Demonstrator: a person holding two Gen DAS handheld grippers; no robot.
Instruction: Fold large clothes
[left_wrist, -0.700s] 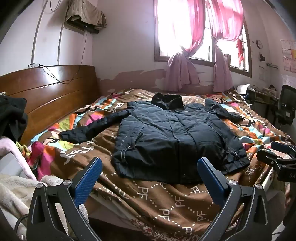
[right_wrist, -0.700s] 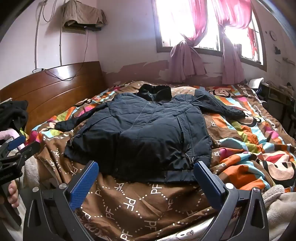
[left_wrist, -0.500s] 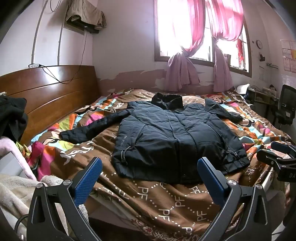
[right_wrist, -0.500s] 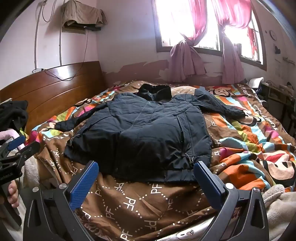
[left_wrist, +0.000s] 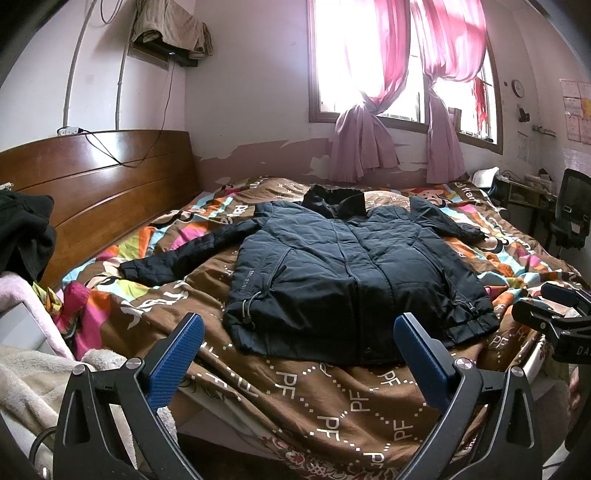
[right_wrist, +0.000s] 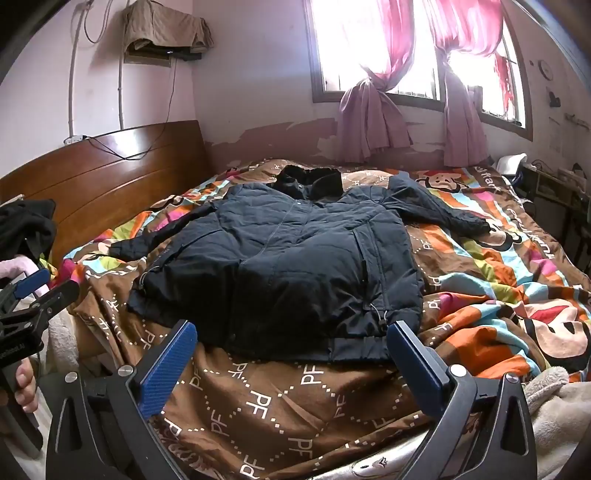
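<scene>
A large dark navy padded jacket (left_wrist: 347, 273) lies spread flat on the bed, front up, collar toward the window and both sleeves stretched out sideways. It also shows in the right wrist view (right_wrist: 295, 266). My left gripper (left_wrist: 299, 354) is open and empty, held above the bed's near edge just short of the jacket's hem. My right gripper (right_wrist: 290, 352) is open and empty, also just short of the hem. Each gripper shows at the edge of the other's view: the right one (left_wrist: 550, 314), the left one (right_wrist: 33, 291).
The bed carries a brown and multicoloured quilt (left_wrist: 332, 398). A wooden headboard (left_wrist: 103, 184) stands on the left with dark clothes (left_wrist: 22, 236) beside it. A window with pink curtains (left_wrist: 369, 110) is behind. A black office chair (left_wrist: 570, 218) stands at the right.
</scene>
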